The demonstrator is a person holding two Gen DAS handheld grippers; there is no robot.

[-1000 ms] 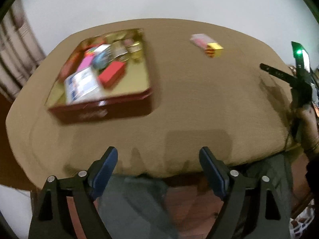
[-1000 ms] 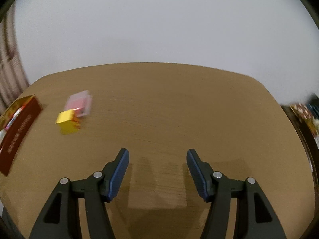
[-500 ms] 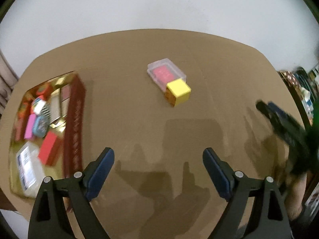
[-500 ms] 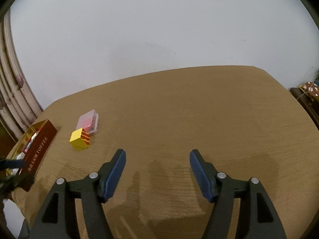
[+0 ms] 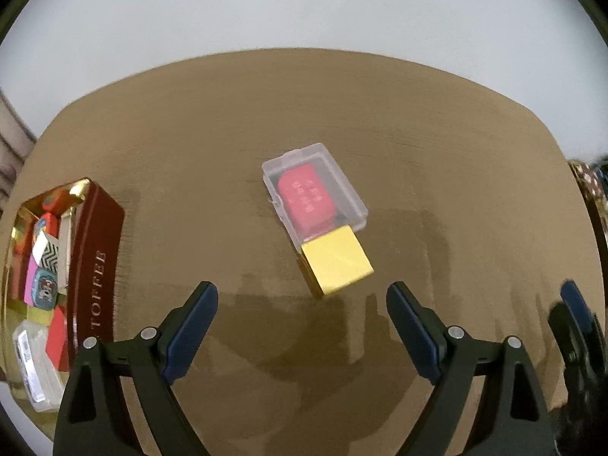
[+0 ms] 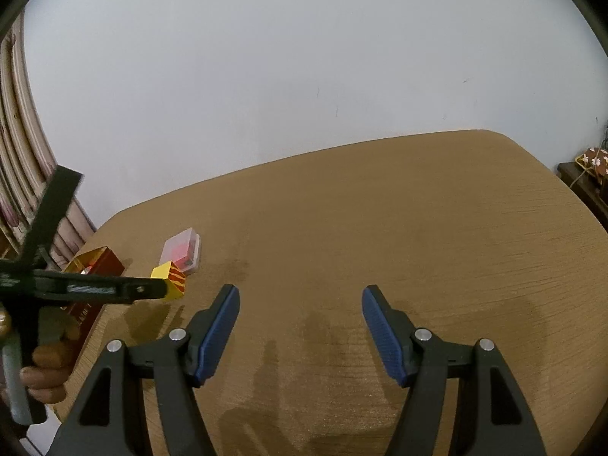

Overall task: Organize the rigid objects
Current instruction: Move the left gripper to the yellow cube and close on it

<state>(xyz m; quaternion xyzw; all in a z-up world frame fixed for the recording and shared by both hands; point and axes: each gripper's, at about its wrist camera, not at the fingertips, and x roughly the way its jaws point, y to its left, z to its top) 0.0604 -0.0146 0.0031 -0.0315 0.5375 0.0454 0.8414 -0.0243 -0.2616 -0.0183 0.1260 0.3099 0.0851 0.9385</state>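
A: Item 1, your left tongs (image 5: 302, 296)?
B: Spread apart, nothing betw. them, hovering over the desk (image 5: 437, 144) just near of the yellow block (image 5: 336, 262).
A: Item 2, block?
B: On desk, centre; red-striped side seen fr. right cam. Far end touches the clear case (image 5: 315, 193) w/ red insert.
A: Item 3, tin?
B: Red tin (image 5: 100, 262), left edge of desk, open top, holds approx. a dozen small items; well apart fr. block.
A: Item 4, your right tongs (image 6: 300, 326)?
B: Also apart, empty, over bare desk to the right of block.
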